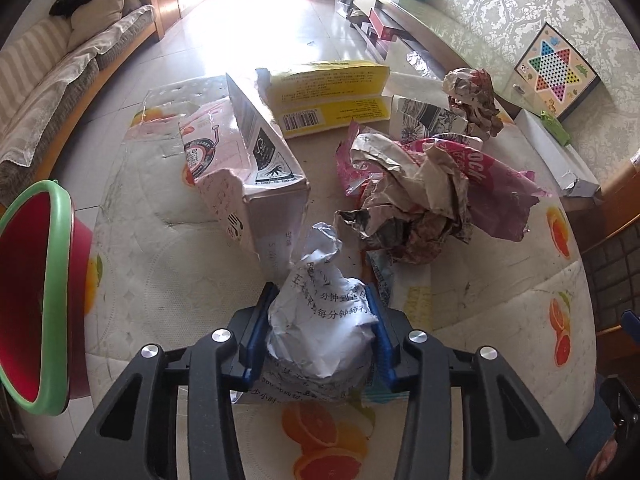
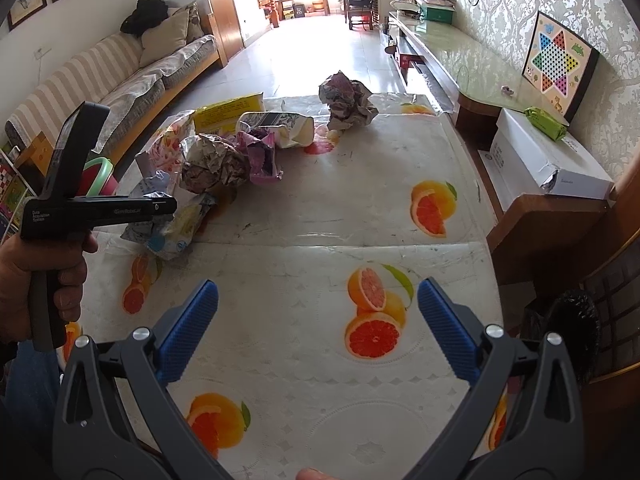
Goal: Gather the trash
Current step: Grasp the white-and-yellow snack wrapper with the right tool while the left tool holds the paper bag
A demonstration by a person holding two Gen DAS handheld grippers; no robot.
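Here the left wrist view shows the left gripper (image 1: 320,320) clamped on a crumpled white paper ball printed with Chinese characters (image 1: 320,320), low over the fruit-patterned plastic tabletop (image 1: 152,280), beside a red bin with a green rim (image 1: 36,300). Only the right view shows the right gripper (image 2: 318,320) spread wide and holding nothing, and "Data Acquisition System" on the left handle. A torn yellow barcoded carton (image 1: 332,100) lies farther back.
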